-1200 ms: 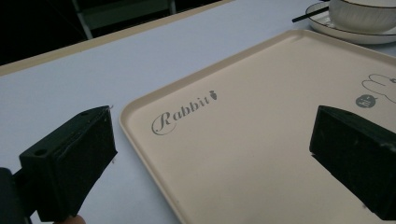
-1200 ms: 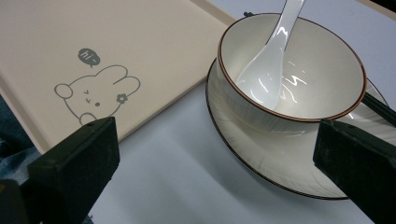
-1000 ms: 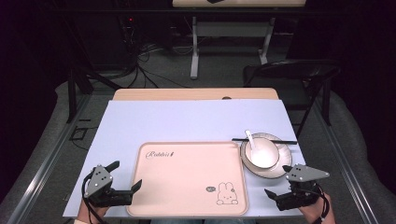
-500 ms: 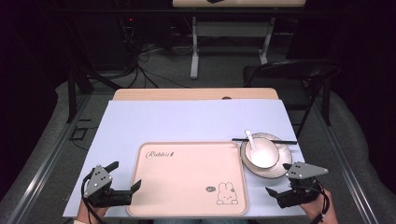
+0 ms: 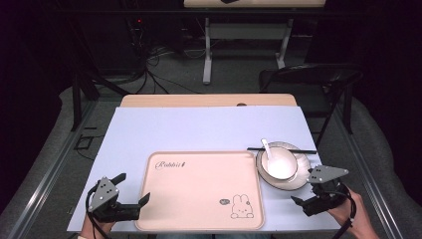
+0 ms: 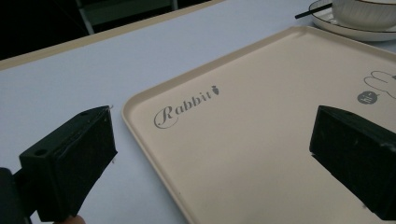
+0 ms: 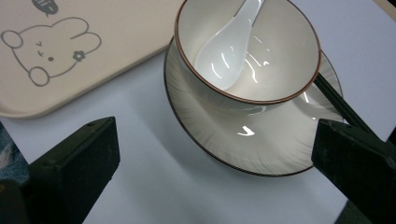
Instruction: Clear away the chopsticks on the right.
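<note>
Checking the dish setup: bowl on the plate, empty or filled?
Empty apart from the white spoon lying in it. The right gripper view shows the bowl's bare glossy inside, no food or liquid. It sits upright on the plate.

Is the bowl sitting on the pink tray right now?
No. The bowl rests on a plate on the table beside the tray, with the white spoon inside it.
</note>
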The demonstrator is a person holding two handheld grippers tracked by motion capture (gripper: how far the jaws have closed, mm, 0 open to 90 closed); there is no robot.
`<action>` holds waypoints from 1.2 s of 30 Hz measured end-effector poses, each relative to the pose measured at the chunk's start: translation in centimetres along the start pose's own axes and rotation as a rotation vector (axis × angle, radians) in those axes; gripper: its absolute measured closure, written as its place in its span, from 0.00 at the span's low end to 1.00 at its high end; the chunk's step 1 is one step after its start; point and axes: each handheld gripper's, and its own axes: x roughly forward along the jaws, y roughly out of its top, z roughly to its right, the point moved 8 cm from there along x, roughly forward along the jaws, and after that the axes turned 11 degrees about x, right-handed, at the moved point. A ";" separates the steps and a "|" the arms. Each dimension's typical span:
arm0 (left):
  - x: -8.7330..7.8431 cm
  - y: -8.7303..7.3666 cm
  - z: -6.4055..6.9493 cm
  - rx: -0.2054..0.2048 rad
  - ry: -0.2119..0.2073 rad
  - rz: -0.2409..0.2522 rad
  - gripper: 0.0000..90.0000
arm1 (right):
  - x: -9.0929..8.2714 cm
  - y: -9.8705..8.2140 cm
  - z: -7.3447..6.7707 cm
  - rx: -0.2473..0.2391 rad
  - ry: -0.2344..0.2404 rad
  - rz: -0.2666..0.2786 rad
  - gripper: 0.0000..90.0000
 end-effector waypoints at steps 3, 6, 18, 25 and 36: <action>0.1 0.0 -0.1 -0.001 0.000 -0.001 0.00 | -0.3 0.3 0.8 -0.017 -0.002 -0.019 0.00; 0.1 0.1 0.0 0.002 -0.002 0.001 0.00 | -0.4 0.8 1.7 -0.037 0.001 -0.031 0.00; 0.0 -0.1 -0.1 -0.002 0.004 -0.003 0.00 | 0.1 2.2 4.2 -0.118 0.019 -0.105 0.00; -0.2 -0.2 -0.3 -0.013 0.009 0.000 0.00 | 0.0 3.7 5.6 -0.201 0.043 -0.137 0.00; -0.1 -0.2 -0.2 -0.012 0.005 0.000 0.00 | 1.4 5.7 7.9 -0.284 0.102 -0.237 0.00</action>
